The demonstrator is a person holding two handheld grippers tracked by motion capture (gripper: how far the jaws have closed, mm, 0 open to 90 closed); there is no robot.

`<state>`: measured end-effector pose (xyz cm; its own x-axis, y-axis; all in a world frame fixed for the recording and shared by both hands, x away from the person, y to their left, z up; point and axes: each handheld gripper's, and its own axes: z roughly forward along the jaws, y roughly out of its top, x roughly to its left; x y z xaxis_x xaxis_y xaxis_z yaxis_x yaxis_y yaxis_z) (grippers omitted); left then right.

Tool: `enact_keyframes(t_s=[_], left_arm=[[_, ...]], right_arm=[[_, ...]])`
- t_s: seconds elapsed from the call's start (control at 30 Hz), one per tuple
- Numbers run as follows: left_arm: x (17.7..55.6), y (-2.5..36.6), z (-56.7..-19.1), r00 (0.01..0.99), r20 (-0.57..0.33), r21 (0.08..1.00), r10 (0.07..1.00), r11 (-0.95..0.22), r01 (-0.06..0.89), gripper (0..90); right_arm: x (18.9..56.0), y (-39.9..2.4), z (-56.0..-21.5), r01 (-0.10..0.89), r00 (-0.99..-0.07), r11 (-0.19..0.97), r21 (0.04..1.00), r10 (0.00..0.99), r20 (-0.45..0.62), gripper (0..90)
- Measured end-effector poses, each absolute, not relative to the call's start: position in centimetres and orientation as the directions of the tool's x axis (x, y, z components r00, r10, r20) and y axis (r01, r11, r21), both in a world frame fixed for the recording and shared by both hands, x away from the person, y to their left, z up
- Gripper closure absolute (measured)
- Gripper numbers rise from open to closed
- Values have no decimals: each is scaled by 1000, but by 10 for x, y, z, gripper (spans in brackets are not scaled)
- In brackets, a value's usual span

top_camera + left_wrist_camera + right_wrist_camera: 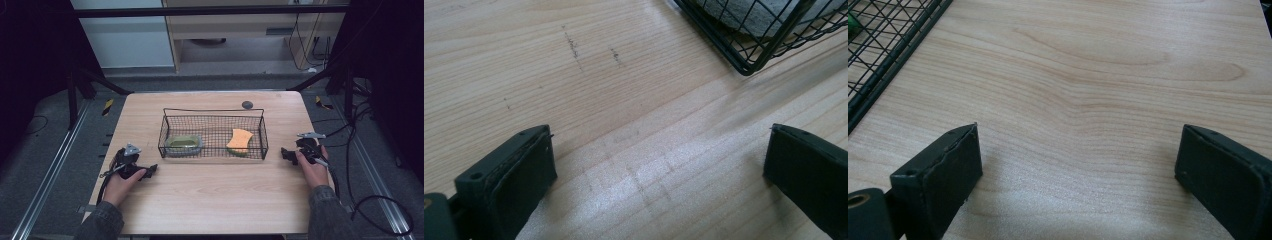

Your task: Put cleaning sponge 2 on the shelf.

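Observation:
A black wire basket (165, 131) stands at the middle of the wooden table (210, 195). Inside it lie a grey-green scouring pad (183, 145) at the left and an orange sponge (240, 141) at the right. My left gripper (150, 170) rests on the table left of the basket, open, with bare wood between its jaws (659, 165). The basket's corner (749, 67) lies ahead of it to the right. My right gripper (286, 153) rests right of the basket, also open over bare wood (1078, 165). The basket's edge (893, 50) lies ahead of it to the left.
A small dark round disc (247, 104) lies on the table behind the basket. Cables (370, 205) trail off the table's right side onto the grey floor. Black frame posts (345, 90) stand at both far corners.

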<state>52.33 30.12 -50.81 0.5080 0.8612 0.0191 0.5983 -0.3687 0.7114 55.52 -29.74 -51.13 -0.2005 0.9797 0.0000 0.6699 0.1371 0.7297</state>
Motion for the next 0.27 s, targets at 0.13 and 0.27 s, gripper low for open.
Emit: enact_keyframes(t_s=[0.13,0.27], left_arm=[[523,301,-508,510,21,710,860,-372,598,0],[524,301,-508,510,21,710,860,-372,598,0]], right_arm=[[552,-295,-511,675,-172,112,729,985,8,39],[549,-294,-512,682,-131,86,726,991,5,22]])
